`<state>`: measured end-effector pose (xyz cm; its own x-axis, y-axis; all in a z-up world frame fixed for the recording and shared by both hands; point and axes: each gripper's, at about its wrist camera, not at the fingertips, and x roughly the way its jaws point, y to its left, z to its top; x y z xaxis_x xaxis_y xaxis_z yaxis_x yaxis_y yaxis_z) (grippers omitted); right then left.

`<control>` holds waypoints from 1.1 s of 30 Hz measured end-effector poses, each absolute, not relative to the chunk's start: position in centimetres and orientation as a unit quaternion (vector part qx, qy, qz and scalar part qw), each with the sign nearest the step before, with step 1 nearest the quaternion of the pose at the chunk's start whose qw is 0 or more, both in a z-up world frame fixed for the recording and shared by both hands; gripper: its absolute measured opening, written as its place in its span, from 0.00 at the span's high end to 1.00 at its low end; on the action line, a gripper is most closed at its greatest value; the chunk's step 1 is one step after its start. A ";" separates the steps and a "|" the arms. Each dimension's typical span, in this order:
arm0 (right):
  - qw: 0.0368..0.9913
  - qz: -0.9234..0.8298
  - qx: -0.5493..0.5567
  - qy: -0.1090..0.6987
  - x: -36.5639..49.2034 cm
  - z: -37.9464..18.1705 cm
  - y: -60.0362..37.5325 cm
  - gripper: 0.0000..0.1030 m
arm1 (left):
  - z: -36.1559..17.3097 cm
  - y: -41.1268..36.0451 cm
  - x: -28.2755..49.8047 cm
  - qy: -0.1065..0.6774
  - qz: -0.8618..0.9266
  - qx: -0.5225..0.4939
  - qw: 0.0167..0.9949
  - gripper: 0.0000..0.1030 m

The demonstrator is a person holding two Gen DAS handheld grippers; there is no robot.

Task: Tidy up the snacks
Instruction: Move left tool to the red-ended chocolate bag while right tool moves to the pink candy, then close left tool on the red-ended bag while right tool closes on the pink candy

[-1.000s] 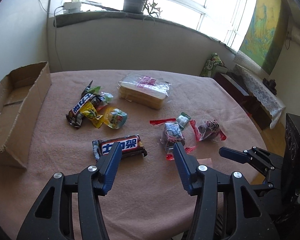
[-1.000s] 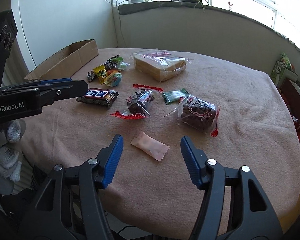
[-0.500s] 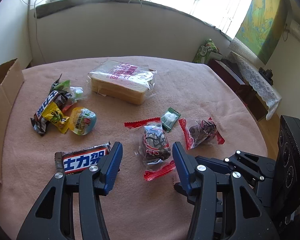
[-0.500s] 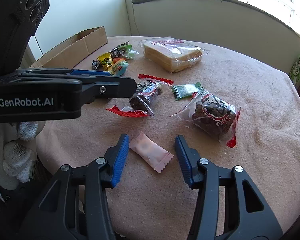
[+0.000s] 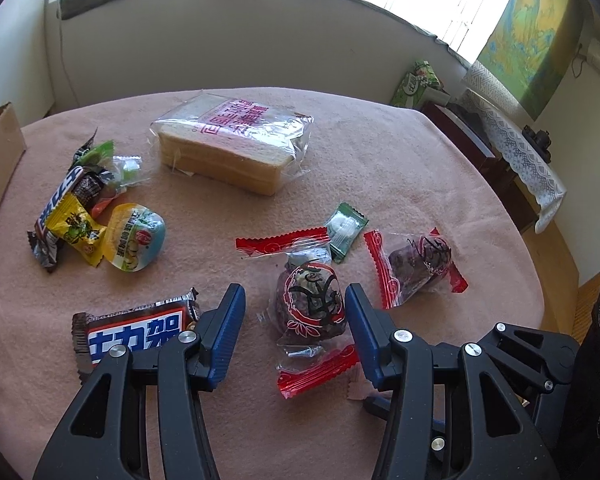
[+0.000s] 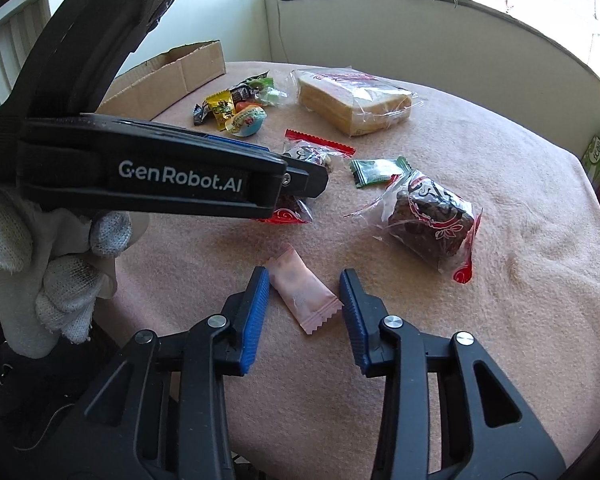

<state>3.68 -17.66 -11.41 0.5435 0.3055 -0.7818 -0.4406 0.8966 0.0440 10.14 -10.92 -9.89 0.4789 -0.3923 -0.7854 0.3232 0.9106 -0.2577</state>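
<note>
Snacks lie scattered on a pink-covered table (image 5: 420,168). My left gripper (image 5: 294,300) is open, its blue jaws on either side of a clear-and-red wrapped dark cake (image 5: 310,308) without touching it. My right gripper (image 6: 304,284) is open around a small pink packet (image 6: 300,292) lying flat between the jaws. A second wrapped cake (image 6: 428,220) lies right of the first and also shows in the left wrist view (image 5: 416,268). A Snickers bar (image 5: 136,328) lies just left of the left gripper.
A bag of sliced bread (image 5: 232,148) sits at the back. A pile of small snacks (image 5: 96,216) lies at the left, a green packet (image 5: 346,228) in the middle. A cardboard box (image 6: 172,76) stands at the table's left edge.
Both grippers have moved forward and lower. The left one now straddles the wrapped cake. The right one has narrowed around the pink packet.
</note>
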 end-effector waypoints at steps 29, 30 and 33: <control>0.873 0.203 -0.138 0.422 2.6 -11.6 -15.9 0.77 | -9.6 -11.1 9.5 0.449 -0.203 -0.028 0.870 0.69; 0.872 0.201 -0.145 0.422 2.5 -11.6 -15.7 0.77 | -9.6 -11.0 9.5 0.448 -0.202 -0.029 0.871 0.69; 0.872 0.197 -0.141 0.425 2.7 -11.5 -15.5 0.79 | -9.1 -10.6 9.4 0.443 -0.200 -0.035 0.873 0.69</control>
<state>2.73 -15.55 -11.52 0.5611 0.2233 -0.7971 -0.4630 0.8828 -0.0786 9.36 -10.59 -9.14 0.5278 -0.3792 -0.7600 0.3179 0.9180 -0.2372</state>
